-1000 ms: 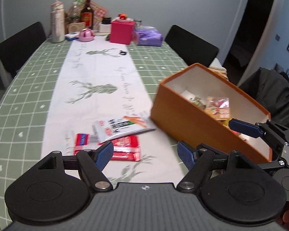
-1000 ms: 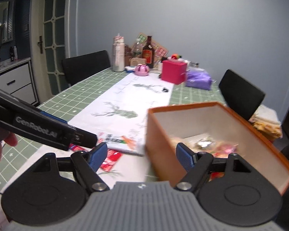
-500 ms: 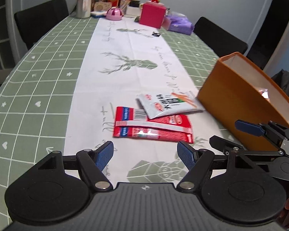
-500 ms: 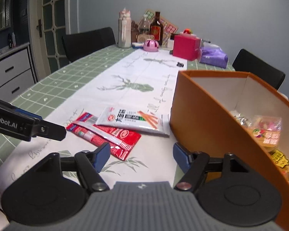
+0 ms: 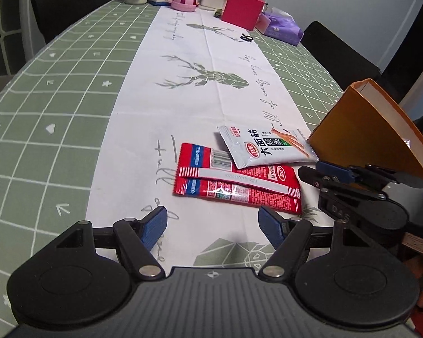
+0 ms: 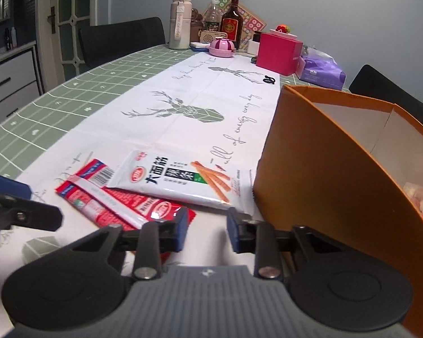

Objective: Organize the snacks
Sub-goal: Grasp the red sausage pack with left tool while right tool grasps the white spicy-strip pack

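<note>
Both grippers point down at the counter [image 5: 70,90]. The left gripper [image 5: 211,222] has its jaws released, wide apart, near the red snack packet [image 5: 239,186]. The right gripper [image 6: 207,229] has just been closing; a gap remains and its jaws grasp nothing. A white snack packet [image 6: 177,180] overlaps the red one, beside the orange box [image 6: 338,186], which holds some wrapped snacks [image 6: 420,200].

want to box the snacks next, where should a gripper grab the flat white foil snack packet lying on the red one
Grip the white foil snack packet at its near-left edge, which rests raised on the red packet rather than flat on the table. Come in low from the near-left side; the orange cardboard box crowds its right end. The left gripper is open and facing it.
</note>
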